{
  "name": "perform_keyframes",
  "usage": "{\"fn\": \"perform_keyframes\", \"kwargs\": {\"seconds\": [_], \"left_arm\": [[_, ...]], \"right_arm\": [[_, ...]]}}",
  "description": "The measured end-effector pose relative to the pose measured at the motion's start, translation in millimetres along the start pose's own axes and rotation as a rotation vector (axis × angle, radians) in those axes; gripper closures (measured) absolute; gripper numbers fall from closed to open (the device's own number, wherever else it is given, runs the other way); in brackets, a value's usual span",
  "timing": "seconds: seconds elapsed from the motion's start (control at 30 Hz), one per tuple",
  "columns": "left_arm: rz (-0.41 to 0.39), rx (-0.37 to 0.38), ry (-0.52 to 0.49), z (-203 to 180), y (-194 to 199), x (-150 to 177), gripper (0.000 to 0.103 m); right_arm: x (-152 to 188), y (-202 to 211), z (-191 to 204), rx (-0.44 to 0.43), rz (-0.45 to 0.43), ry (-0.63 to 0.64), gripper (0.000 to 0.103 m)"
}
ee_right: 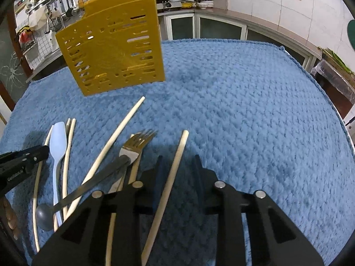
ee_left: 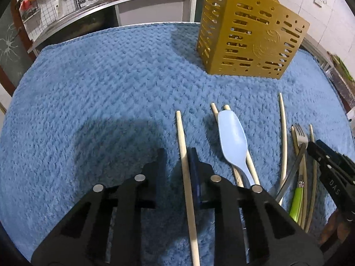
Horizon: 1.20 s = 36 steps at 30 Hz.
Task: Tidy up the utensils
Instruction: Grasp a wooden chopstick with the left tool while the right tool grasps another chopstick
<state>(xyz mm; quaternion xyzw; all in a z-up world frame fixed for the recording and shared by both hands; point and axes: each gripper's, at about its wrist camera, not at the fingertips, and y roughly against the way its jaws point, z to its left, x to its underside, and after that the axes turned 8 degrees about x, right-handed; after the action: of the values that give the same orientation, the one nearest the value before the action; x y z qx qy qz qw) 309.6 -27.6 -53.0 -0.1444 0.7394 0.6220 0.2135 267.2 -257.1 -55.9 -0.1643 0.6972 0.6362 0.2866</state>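
Note:
My left gripper (ee_left: 177, 153) points down at the blue cloth with one wooden chopstick (ee_left: 185, 177) between its jaws. The chopstick lies against the right finger, and a gap shows at the left finger. My right gripper (ee_right: 177, 160) straddles another chopstick (ee_right: 172, 177), with cloth visible on both sides of it. A yellow slotted utensil holder (ee_left: 250, 37) (ee_right: 113, 51) stands upright farther back. Between the grippers lie a light-blue spoon (ee_left: 233, 141) (ee_right: 58, 139), a green-handled fork (ee_left: 301, 137) (ee_right: 137, 141), a grey metal spoon (ee_right: 88, 186) and several more chopsticks.
A blue fleece cloth (ee_left: 99, 84) (ee_right: 244, 99) covers the whole table. Kitchen counters, a sink and wall racks lie beyond its far edge. The right gripper's side (ee_left: 328, 157) shows at the edge of the left wrist view, and the left gripper's side (ee_right: 22, 164) shows in the right wrist view.

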Motion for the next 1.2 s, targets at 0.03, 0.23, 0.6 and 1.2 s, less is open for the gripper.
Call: {"fn": "perform_keyframes", "kwargs": {"seconds": [0.03, 0.23, 0.6, 1.2], "left_arm": [[0.007, -0.007, -0.007, -2, 1, 2, 0.089], [0.013, -0.007, -0.026, -8, 3, 5, 0.097], [0.034, 0.049, 0.026, 3, -1, -6, 0.098], [-0.031, 0.144, 0.045, 10, 32, -7, 0.099]], "right_arm": [[-1, -1, 1, 0.003, -0.002, 0.006, 0.077], [-1, -1, 3, -0.012, -0.012, 0.038, 0.088], [-12, -5, 2, -0.033, 0.031, 0.034, 0.091], [-18, 17, -1, -0.078, -0.043, 0.037, 0.093]]}}
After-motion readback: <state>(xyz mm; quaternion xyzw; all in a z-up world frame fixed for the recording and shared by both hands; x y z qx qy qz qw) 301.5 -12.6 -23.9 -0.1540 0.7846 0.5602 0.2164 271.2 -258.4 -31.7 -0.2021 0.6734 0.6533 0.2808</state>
